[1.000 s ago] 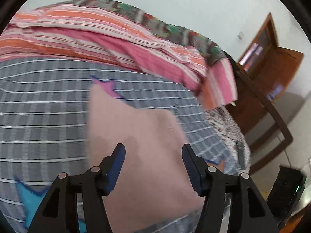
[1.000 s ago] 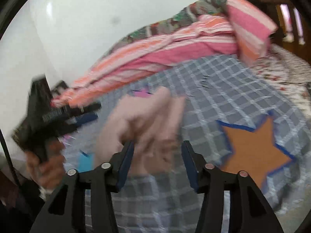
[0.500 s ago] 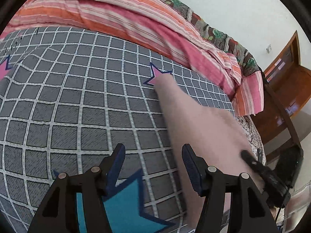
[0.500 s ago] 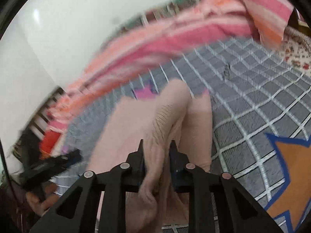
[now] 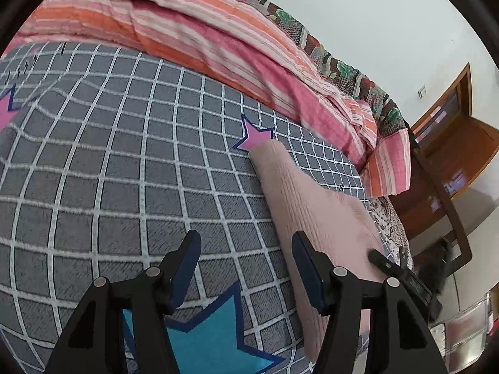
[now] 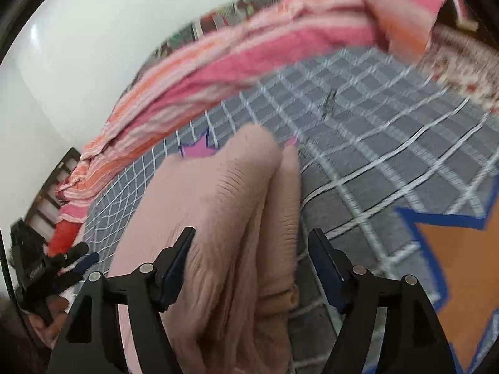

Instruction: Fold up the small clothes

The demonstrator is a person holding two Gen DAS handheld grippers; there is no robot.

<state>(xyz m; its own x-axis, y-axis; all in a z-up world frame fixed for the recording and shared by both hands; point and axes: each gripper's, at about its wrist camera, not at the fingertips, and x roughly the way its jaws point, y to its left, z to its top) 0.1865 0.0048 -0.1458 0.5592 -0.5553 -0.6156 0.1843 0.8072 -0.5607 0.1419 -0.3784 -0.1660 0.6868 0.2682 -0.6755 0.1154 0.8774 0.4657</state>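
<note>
Right gripper (image 6: 251, 268) has let go since half a second ago — its jaws, then pinched on the fold of the pink knit garment (image 6: 218, 233), now stand spread on either side of it with nothing held. Left gripper (image 5: 243, 268) is little changed: jaws apart, empty, hovering over bare bedsheet just left of the garment's edge.

Left wrist view, left to right: grey checked bedsheet (image 5: 109, 171) with a teal star (image 5: 212, 336) under the jaws and a small pink star (image 5: 254, 137) at the garment's far tip; the pink knit garment (image 5: 312, 212) lies as a long strip on the sheet; a striped pink-and-orange blanket (image 5: 202, 40) is bunched along the far side; wooden furniture (image 5: 452, 143) stands at far right.

Right wrist view: the garment is doubled into soft rolls between the open fingers, an orange star (image 6: 461, 265) to its right.

Handling, as judged — ribbed knit, light, limp, stretchy; it will sag and not hold a crease. Best taken at a hem or corner, pinching all layers.

Obstructions: none on the sheet nearby; the blanket is well apart.
</note>
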